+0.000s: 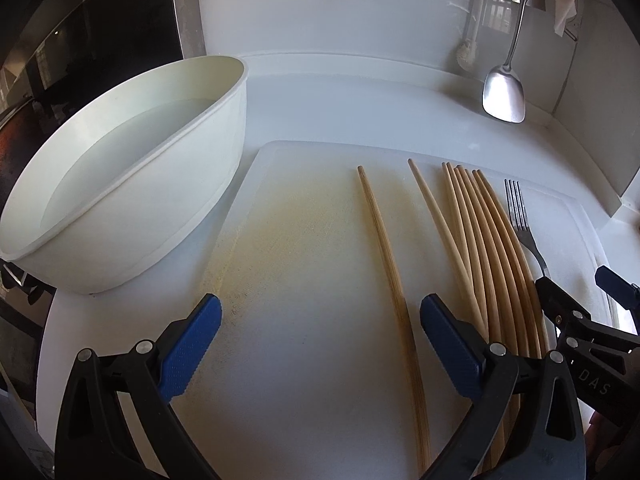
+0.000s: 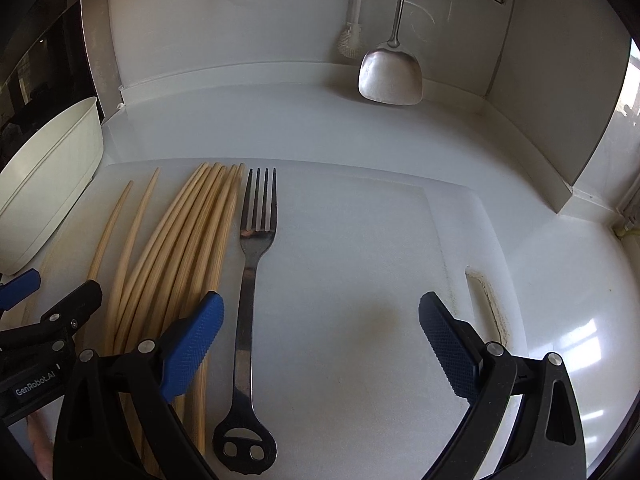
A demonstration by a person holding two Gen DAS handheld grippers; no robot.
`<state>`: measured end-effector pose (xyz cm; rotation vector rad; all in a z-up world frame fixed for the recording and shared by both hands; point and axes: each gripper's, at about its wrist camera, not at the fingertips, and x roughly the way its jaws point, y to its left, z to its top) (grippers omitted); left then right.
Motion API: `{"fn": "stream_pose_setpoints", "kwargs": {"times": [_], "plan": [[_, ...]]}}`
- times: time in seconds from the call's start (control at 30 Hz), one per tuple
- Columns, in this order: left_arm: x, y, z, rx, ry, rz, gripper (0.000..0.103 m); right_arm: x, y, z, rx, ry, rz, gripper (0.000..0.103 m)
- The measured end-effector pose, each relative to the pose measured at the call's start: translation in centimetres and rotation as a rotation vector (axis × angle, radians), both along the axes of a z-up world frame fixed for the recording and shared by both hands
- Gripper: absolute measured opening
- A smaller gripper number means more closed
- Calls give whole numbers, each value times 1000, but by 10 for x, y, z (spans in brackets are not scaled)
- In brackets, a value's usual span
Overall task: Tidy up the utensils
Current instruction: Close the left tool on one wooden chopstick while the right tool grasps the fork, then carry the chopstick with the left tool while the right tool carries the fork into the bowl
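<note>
Several wooden chopsticks (image 1: 494, 264) lie bunched lengthwise on a white cutting board (image 1: 304, 240), with one single chopstick (image 1: 384, 248) apart to their left. A dark metal fork (image 2: 250, 280) lies just right of the bunch (image 2: 188, 248), tines pointing away. My left gripper (image 1: 320, 336) hovers open over the board; the single chopstick runs between its fingers near the right one. My right gripper (image 2: 320, 332) is open too, and the fork handle lies just inside its left finger (image 2: 196, 336). Nothing is held.
A white oval tub (image 1: 132, 168) stands left of the board, touching it. A steel spatula (image 2: 390, 76) and a white brush (image 2: 352, 40) hang against the back wall. White counter (image 2: 560, 300) extends to the right, with walls at the back and right.
</note>
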<state>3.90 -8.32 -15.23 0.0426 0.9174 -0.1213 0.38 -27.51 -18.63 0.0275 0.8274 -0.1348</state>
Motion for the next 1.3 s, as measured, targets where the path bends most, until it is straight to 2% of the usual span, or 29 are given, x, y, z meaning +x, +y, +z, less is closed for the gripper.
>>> {"fn": "stream_pose_setpoints", "kwargs": {"times": [0.17,0.3,0.43,0.5,0.67,0.8,0.87,0.9,1.03,1.07,1.3], "plan": [[1,-2,1,-4,-5,-18,93,1,-2,-2,33,3,12,93],[-2,-4,6,-9,-18,-29,68,2,-4,-3,58,7,23,93],[-8,-9,8,-11,-41,-66,51,1,-3,-4,65,4,35,91],[-12,-14,9,-11,-45,-91,35,0,-2,-4,68,2,44,90],[-13,-18,10,-23,-35,-128,16,1,5,-2,55,-9,94,75],[-12,-18,12,-41,-25,-142,10,1,10,-1,51,-15,118,61],[-12,-17,12,-41,-29,-144,10,0,13,0,40,-22,134,44],[-13,-17,11,-41,-32,-146,9,-1,15,1,31,-24,145,40],[-14,-17,11,-43,-34,-153,8,-3,23,1,4,-23,184,15],[-14,-16,11,-45,-34,-155,7,-3,24,1,3,-25,194,11],[-15,-10,11,-75,-27,-156,7,-7,14,0,58,-50,165,7]]}}
